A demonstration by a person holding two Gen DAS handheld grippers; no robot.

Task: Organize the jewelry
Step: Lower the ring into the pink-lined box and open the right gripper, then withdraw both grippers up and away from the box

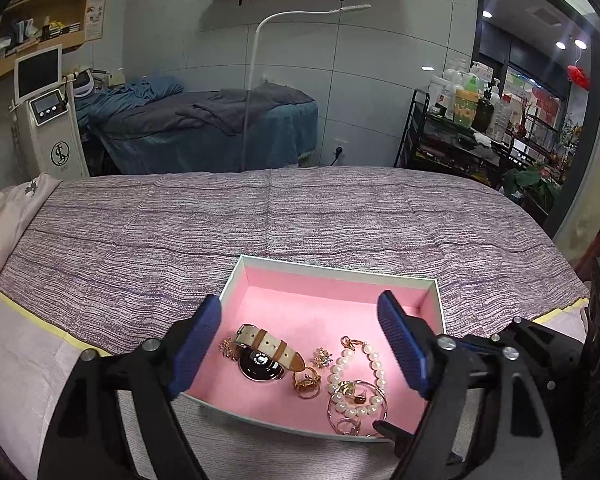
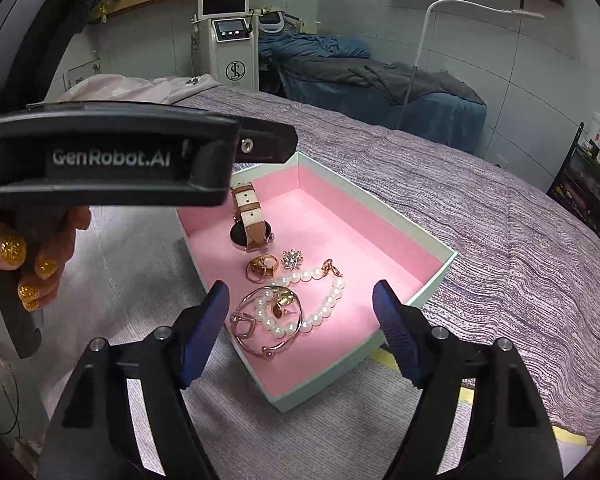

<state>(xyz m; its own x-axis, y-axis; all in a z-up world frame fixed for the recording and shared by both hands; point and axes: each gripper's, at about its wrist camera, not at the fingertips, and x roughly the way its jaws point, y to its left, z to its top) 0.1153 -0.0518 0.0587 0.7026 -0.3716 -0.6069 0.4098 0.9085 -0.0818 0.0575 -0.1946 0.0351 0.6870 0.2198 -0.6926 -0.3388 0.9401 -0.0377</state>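
Both tools, left [image 1: 300, 344] and right [image 2: 300, 332], hang spread wide and empty over the box [image 2: 432, 276] on the bed [image 1: 260, 216]. Nearest in it lies the bangle [image 2: 274, 330], thin, stiff, likely slippery; take its rim. Beyond: pearls [image 2: 332, 300], limp, pinch mid-strand; rings [image 2: 262, 268]; farthest, the watch [image 2: 246, 216], heaviest, grip the strap.
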